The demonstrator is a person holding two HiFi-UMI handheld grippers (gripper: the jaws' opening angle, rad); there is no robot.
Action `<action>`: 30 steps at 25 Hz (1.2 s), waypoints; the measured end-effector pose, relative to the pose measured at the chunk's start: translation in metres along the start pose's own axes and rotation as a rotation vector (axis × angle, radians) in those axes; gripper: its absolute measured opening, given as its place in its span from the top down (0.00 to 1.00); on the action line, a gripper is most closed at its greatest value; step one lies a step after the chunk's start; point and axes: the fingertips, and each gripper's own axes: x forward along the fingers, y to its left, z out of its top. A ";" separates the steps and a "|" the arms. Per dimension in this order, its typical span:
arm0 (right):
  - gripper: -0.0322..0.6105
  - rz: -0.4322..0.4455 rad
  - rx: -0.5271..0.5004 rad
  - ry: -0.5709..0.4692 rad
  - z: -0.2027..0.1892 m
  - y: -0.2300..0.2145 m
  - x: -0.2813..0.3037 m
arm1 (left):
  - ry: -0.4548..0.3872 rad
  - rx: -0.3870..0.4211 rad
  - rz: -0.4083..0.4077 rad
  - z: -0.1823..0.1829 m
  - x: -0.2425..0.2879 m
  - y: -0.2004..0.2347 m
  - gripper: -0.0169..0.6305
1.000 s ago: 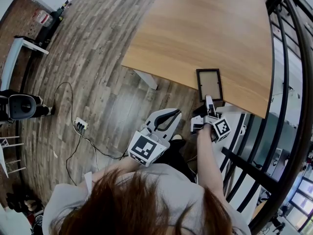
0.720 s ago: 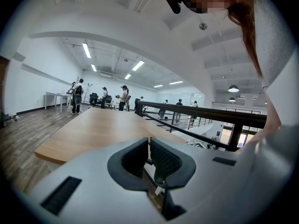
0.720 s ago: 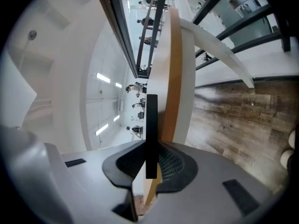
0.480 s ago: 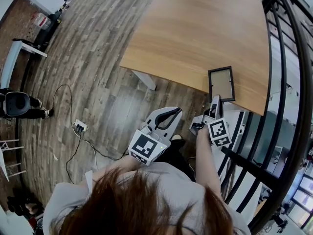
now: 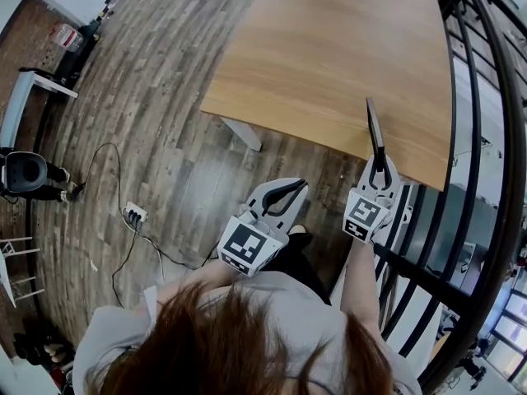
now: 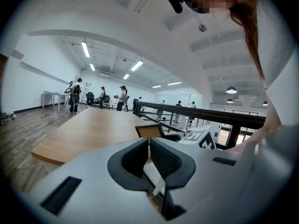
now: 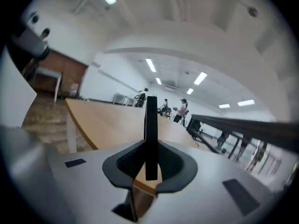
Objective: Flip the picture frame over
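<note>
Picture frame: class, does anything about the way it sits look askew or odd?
Yes. The picture frame is not lying flat: it stands on edge, seen edge-on, clamped between the jaws of the right gripper near the table's front edge. No damage shows.

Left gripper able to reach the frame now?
Probably yes: the left gripper, shut and empty, sits beside the right gripper holding the picture frame on edge, with nothing between them. It must open first.

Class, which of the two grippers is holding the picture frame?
The right gripper: its jaws clamp the black picture frame, held edge-on; the left gripper is shut on nothing.
</note>
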 end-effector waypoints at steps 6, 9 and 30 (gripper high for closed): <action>0.82 0.042 -0.633 -0.026 -0.008 0.036 0.000 | 0.014 -0.013 0.006 -0.003 -0.002 0.004 0.94; 0.82 0.102 -0.820 -0.006 -0.022 0.056 0.003 | 0.016 -0.014 -0.001 -0.003 -0.002 0.003 0.94; 0.82 0.280 -1.072 0.272 -0.076 0.100 0.026 | 0.016 -0.073 0.009 -0.010 -0.005 0.010 0.94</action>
